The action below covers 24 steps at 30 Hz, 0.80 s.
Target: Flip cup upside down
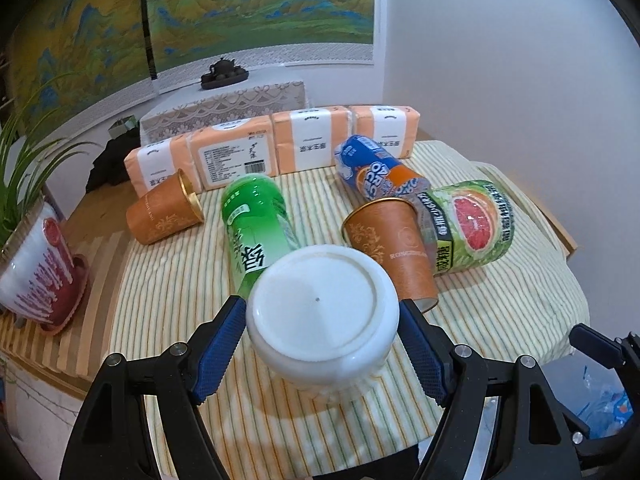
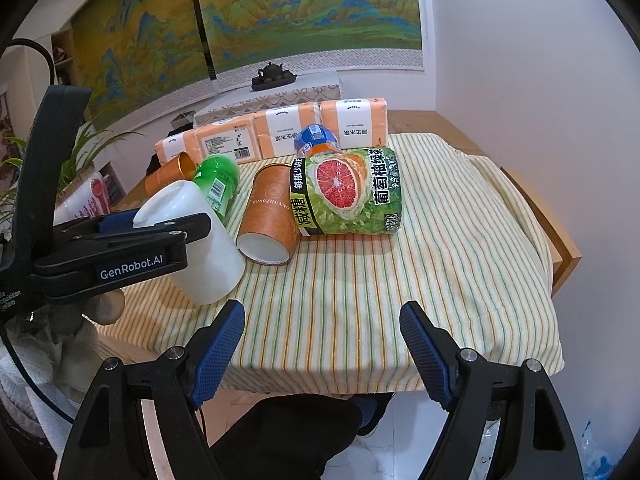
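A white cup (image 1: 322, 312) is held between the blue pads of my left gripper (image 1: 322, 322), tilted with its flat base facing the camera and its mouth toward the striped cloth (image 1: 168, 300). In the right wrist view the same white cup (image 2: 204, 248) leans base-up, its mouth low on the cloth, clamped by the left gripper (image 2: 160, 224). My right gripper (image 2: 322, 344) is open and empty over the cloth's near edge.
Two orange paper cups (image 1: 394, 248) (image 1: 164, 216) lie on their sides. A green bottle (image 1: 256, 228), a grapefruit-label bottle (image 2: 352, 196) and a blue-orange bottle (image 1: 376, 168) lie nearby. Several tissue packs (image 1: 236, 156) line the back. A potted plant (image 1: 36, 264) stands left.
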Each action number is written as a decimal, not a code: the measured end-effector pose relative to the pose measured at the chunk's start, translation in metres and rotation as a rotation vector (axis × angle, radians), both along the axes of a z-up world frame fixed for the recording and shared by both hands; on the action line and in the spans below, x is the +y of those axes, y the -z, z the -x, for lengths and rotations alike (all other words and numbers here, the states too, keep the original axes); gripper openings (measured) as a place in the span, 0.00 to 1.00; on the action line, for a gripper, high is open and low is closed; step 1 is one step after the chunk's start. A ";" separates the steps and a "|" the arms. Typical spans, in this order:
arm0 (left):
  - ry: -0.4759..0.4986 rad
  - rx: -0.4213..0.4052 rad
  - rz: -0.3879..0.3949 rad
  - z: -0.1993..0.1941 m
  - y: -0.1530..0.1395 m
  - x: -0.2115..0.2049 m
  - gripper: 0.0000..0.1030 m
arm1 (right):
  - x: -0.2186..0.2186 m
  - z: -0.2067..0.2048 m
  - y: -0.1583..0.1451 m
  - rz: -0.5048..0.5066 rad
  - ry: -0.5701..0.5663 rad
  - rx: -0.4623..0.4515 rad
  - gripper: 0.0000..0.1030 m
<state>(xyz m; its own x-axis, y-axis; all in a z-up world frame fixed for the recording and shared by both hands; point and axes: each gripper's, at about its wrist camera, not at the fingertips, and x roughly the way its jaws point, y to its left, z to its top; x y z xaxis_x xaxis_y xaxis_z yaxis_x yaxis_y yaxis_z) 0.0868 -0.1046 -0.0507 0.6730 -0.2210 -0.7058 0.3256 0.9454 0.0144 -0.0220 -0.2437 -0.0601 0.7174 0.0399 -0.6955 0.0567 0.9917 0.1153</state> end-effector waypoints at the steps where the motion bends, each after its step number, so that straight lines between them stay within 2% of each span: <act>1: 0.009 -0.003 -0.001 0.001 -0.001 -0.001 0.78 | 0.000 0.000 0.000 0.001 0.000 -0.001 0.74; 12: 0.024 -0.034 0.037 0.007 -0.012 0.001 0.83 | 0.001 0.002 -0.002 0.007 0.008 -0.017 0.74; 14: 0.027 -0.043 0.054 0.009 -0.016 0.004 0.89 | 0.001 0.002 -0.003 0.010 0.009 -0.020 0.74; 24: 0.011 -0.144 0.092 0.031 -0.047 0.023 0.90 | 0.009 0.004 -0.011 0.033 0.013 -0.054 0.74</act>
